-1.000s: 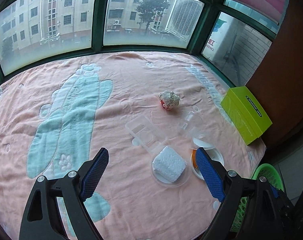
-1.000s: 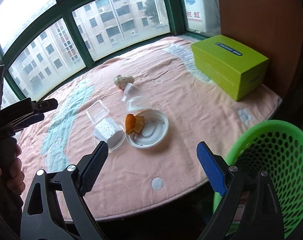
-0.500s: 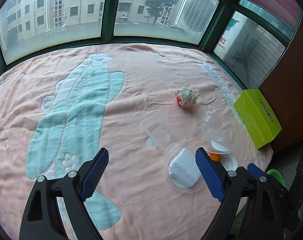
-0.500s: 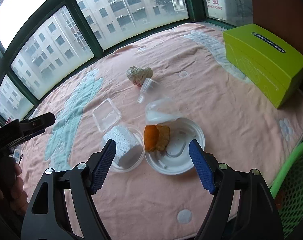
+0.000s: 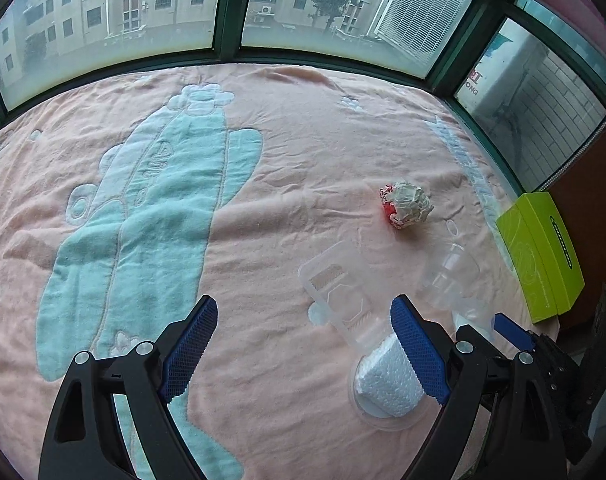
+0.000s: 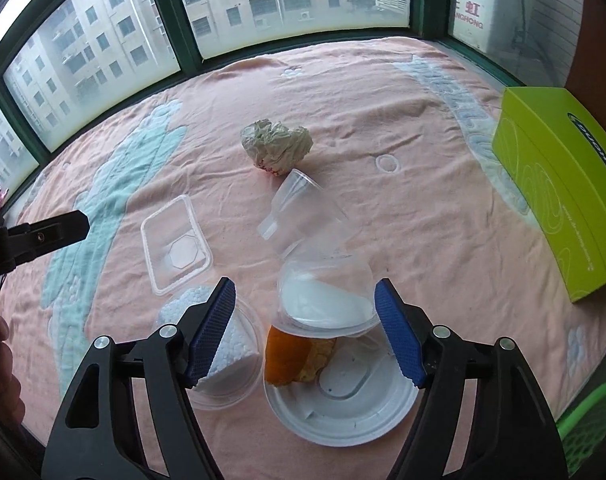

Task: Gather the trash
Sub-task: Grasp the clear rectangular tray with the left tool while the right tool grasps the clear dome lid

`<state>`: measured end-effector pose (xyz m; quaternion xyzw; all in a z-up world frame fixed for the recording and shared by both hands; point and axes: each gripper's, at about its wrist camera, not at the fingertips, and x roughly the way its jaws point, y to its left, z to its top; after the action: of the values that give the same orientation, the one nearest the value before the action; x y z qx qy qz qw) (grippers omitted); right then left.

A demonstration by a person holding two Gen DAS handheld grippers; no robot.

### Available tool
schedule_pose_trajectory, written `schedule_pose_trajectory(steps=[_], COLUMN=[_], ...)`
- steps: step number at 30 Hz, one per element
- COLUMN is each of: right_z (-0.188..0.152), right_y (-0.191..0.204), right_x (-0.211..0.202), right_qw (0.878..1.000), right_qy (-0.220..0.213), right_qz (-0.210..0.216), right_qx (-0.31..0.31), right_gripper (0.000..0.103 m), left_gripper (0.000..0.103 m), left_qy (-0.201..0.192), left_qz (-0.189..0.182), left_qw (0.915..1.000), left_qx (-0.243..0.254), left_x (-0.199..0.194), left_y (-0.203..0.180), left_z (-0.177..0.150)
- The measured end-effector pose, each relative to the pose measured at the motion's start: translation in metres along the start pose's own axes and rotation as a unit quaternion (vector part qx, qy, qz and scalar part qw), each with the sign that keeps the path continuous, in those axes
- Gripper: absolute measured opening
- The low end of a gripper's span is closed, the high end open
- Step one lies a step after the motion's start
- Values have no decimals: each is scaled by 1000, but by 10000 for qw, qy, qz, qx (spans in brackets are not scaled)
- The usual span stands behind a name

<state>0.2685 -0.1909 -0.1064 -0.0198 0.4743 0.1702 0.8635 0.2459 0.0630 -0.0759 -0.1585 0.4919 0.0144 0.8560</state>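
The right gripper (image 6: 305, 326) hovers with its fingers (image 6: 213, 330) spread wide on either side of a clear plastic cup (image 6: 323, 292) lying tilted on a white lid (image 6: 343, 400). Orange peel (image 6: 285, 356) sits at the lid's 9 o'clock edge, a foam block (image 6: 223, 340) in a round dish beyond it. At 12 o'clock lies a crumpled paper ball (image 6: 277, 146). The left gripper (image 5: 303, 344) is also wide apart, empty, over the pink blanket (image 5: 283, 140). A green basket (image 6: 591, 424) shows at 4 o'clock.

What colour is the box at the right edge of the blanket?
Lime green box, seen best in the right wrist view.
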Motion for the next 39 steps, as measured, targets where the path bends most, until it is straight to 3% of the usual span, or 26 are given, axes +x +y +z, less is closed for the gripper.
schedule_pose_trajectory(steps=[7,14,30,36,39], right_z=[2,2,5,3,0], right_y=[-2,-9,-10,-12,-13], right_x=[5,7,12,2,-8], right_qw=[9999,9999,10000,9999,9996], right_qy=[48,72,80,-24,-132], right_qz=[-89,-37,36,103,145], right_qx=[-110,-71,-23,82,186], right_gripper=[58,58,57,57,57], left_gripper=[88,91,91,64,60], left_qy=[339,716,1072,992,916], left_qz=[-10,114,399,210,140], left_qw=[9992,9955,9879,9882,9888], left_qx=[-197,-614,-1047,-1150,-1172], left_x=[31,62,98,95,88], left_y=[-11,-15,-23,-20,-18], left_z=[10,14,14,12,12])
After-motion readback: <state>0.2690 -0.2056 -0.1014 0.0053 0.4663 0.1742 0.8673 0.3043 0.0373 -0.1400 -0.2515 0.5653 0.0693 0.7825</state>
